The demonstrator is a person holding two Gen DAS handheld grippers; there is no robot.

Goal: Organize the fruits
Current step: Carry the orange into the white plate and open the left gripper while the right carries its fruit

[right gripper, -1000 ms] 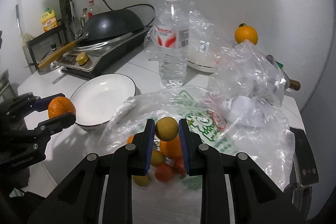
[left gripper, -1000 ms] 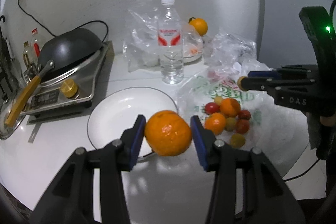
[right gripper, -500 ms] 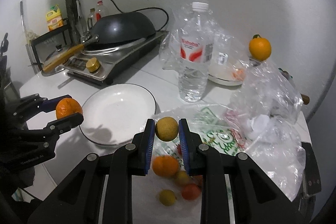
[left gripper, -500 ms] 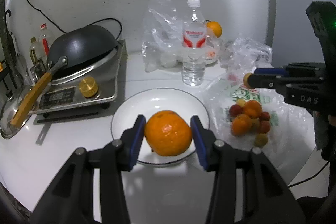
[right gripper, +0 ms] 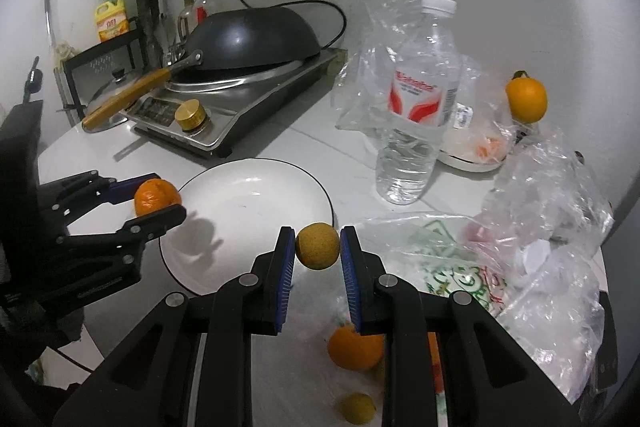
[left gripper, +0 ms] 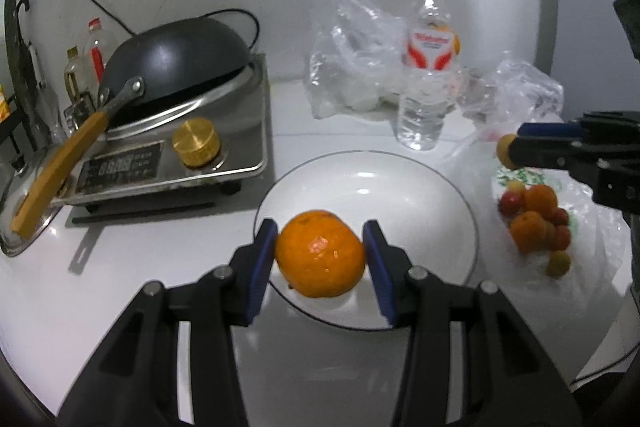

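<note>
My left gripper (left gripper: pixel 320 259) is shut on an orange mandarin (left gripper: pixel 320 254) and holds it above the near rim of a white plate (left gripper: pixel 420 195). It also shows in the right wrist view (right gripper: pixel 156 199). My right gripper (right gripper: pixel 317 247) is shut on a small yellow-brown round fruit (right gripper: pixel 317 246), held above the plate's (right gripper: pixel 240 195) right edge. It shows in the left wrist view (left gripper: pixel 505 155) too. Several small oranges and red and yellow fruits (left gripper: pixel 534 223) lie on a plastic bag (left gripper: pixel 592 247) to the plate's right.
A water bottle (right gripper: pixel 416 107) stands behind the plate among clear bags (right gripper: pixel 544 187). An induction cooker with a black wok (left gripper: pixel 172 67) sits at the left. An orange (right gripper: pixel 526 101) sits at the back right. Bottles (right gripper: pixel 112 21) stand at the far left.
Both grippers have moved left toward the plate with their fruit still held. The left one with the mandarin now hangs over the plate's rim; the right one reached the plate's edge.
</note>
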